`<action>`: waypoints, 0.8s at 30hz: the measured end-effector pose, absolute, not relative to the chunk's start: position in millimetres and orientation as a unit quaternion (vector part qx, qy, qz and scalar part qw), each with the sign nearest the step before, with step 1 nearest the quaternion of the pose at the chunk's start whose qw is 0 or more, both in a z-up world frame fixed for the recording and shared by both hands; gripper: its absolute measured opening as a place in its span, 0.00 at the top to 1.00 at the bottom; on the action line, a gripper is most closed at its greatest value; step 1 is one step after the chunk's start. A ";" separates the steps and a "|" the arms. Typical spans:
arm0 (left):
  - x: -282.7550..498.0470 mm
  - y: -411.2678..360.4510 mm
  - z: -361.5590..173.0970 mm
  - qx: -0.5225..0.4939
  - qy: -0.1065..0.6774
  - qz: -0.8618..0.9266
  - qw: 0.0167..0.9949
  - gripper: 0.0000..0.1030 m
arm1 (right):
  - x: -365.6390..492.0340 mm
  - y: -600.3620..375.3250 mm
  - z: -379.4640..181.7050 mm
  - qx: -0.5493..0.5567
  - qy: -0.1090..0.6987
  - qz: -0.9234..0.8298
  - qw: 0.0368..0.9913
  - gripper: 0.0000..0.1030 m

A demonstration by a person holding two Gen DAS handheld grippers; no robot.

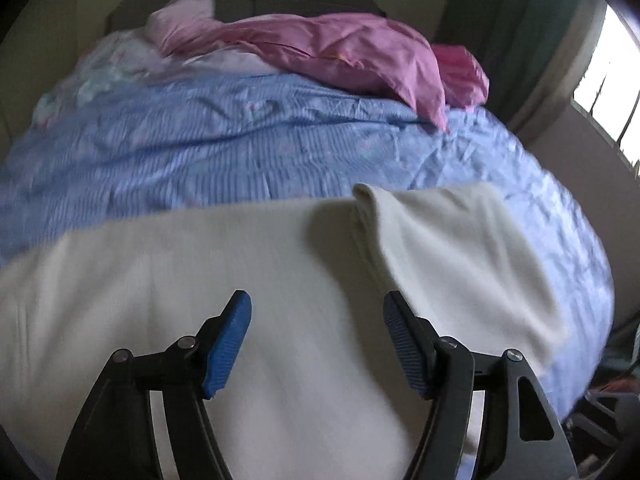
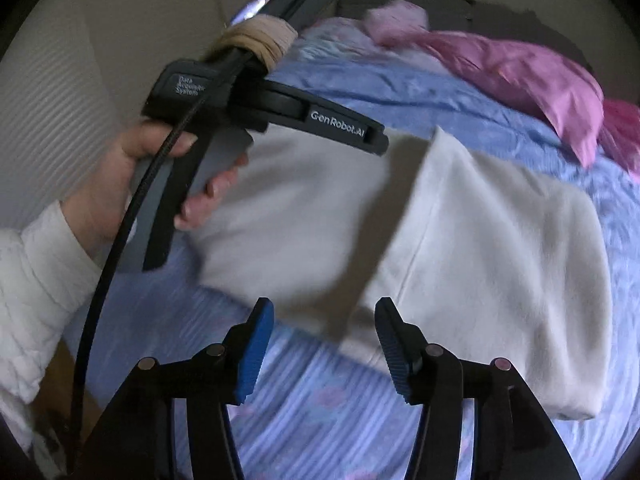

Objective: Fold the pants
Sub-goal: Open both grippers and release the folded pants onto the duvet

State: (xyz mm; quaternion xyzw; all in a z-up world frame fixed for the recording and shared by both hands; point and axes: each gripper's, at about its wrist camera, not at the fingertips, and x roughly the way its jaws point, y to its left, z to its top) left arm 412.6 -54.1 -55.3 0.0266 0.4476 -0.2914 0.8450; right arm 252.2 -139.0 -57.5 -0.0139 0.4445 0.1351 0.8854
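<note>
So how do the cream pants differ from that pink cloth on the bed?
The cream pants lie near the grippers, fairly flat with one part folded over; the pink cloth sits at the far end, bunched and crumpled. The pants look thick and matte, the pink cloth thin and creased. Both rest on the blue striped bedcover.

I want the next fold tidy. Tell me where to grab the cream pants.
Probably grip the cream pants at the near right corner by the folded-over layer, coming from the near side; that edge lies exposed on the blue bedspread, just ahead of the right gripper.
</note>
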 end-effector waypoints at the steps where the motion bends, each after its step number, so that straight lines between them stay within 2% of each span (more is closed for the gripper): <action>1: 405.0 -53.3 -51.7 0.019 0.447 -0.292 0.845 0.35 | 244.2 -145.5 -50.8 -0.013 0.443 0.138 0.886 0.47; 8: 354.4 -59.1 -42.9 -0.023 0.459 -0.301 0.835 0.34 | 221.5 -229.7 -28.6 0.011 0.427 0.041 0.903 0.47; 13: 340.5 -83.8 -67.6 -0.043 0.500 -0.300 0.812 0.34 | 212.0 -301.0 -34.3 0.097 0.417 -0.068 0.901 0.47; 20: 330.8 -107.2 -91.9 -0.056 0.544 -0.300 0.782 0.36 | 216.8 -324.5 -55.7 0.111 0.449 -0.110 0.880 0.47; 24: 323.7 -109.5 -93.4 -0.012 0.537 -0.276 0.797 0.39 | 207.8 -328.3 -62.3 0.119 0.465 -0.116 0.870 0.47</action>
